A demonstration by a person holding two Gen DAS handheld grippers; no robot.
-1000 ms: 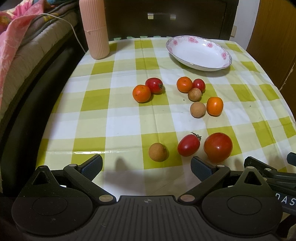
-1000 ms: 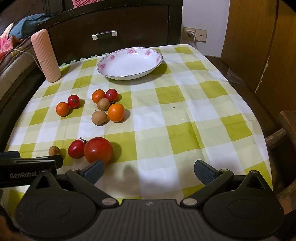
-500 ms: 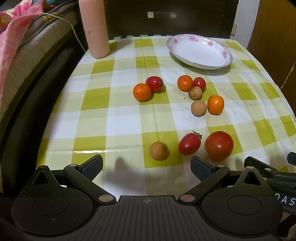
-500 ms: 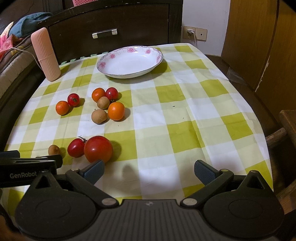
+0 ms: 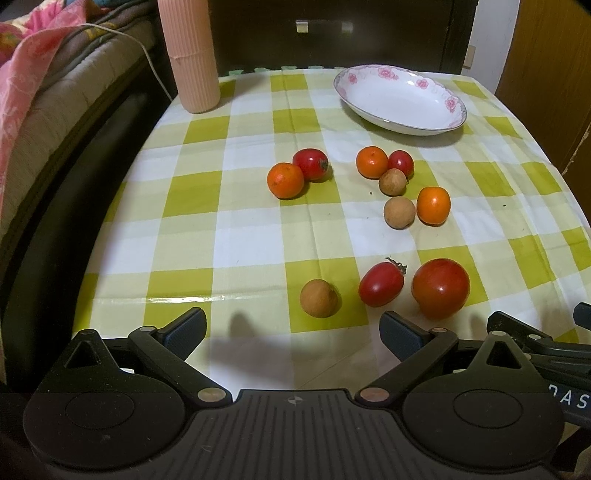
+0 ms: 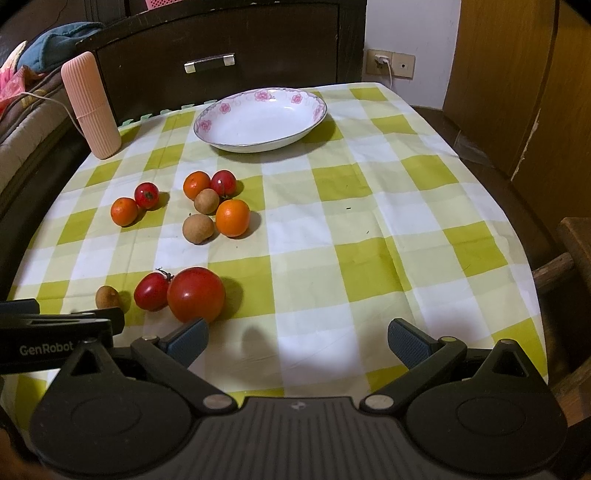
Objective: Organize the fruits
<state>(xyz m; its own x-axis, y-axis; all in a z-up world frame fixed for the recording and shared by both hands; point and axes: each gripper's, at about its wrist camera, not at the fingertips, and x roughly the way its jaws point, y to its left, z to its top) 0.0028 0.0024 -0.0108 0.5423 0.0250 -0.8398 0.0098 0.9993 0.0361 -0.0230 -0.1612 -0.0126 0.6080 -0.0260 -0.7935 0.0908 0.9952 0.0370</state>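
Fruits lie loose on the checked tablecloth: big tomato nearest the near edge; bowl empty by the far edge. Left gripper and right gripper both spread, holding nothing.

A green-and-white checked tablecloth covered the table. Behind it stood a dark wooden cabinet with a metal drawer handle. A white wall carried a beige socket plate with a plug in it. Brown wooden panelling rose at right; pink floral bedding lay at left.
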